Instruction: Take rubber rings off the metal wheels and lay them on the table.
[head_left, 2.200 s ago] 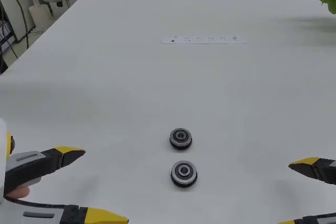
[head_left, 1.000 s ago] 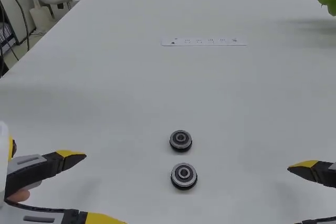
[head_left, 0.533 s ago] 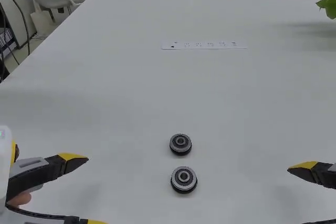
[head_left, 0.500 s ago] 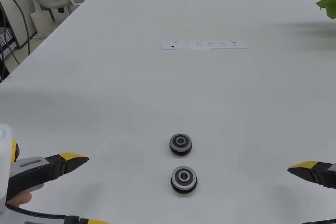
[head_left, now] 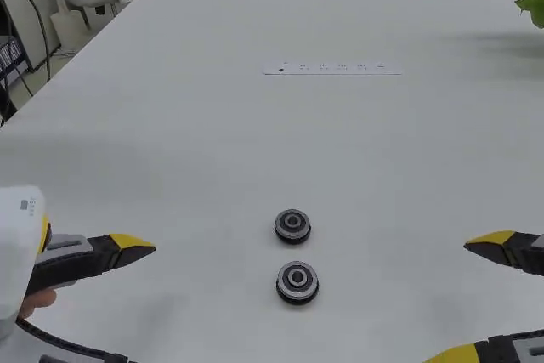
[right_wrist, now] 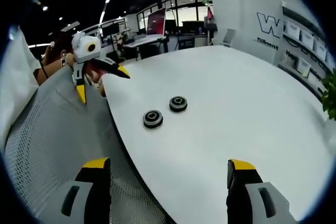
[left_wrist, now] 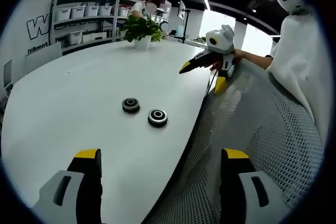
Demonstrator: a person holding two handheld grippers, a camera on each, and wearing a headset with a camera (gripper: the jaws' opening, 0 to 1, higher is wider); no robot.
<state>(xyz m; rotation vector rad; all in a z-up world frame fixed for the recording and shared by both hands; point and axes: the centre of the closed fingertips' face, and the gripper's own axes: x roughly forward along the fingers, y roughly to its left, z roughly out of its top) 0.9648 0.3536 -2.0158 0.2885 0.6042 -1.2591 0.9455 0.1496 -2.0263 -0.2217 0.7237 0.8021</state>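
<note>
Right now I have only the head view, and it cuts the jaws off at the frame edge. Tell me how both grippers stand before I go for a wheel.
Observer: The left gripper is open, its jaws wide apart with nothing between them.
Operator: Now the right one.
Observer: The right gripper is open too, and empty.
Operator: Report what lies past the near edge.
Observer: A grey mesh surface runs beside the curved near edge of the table.
</note>
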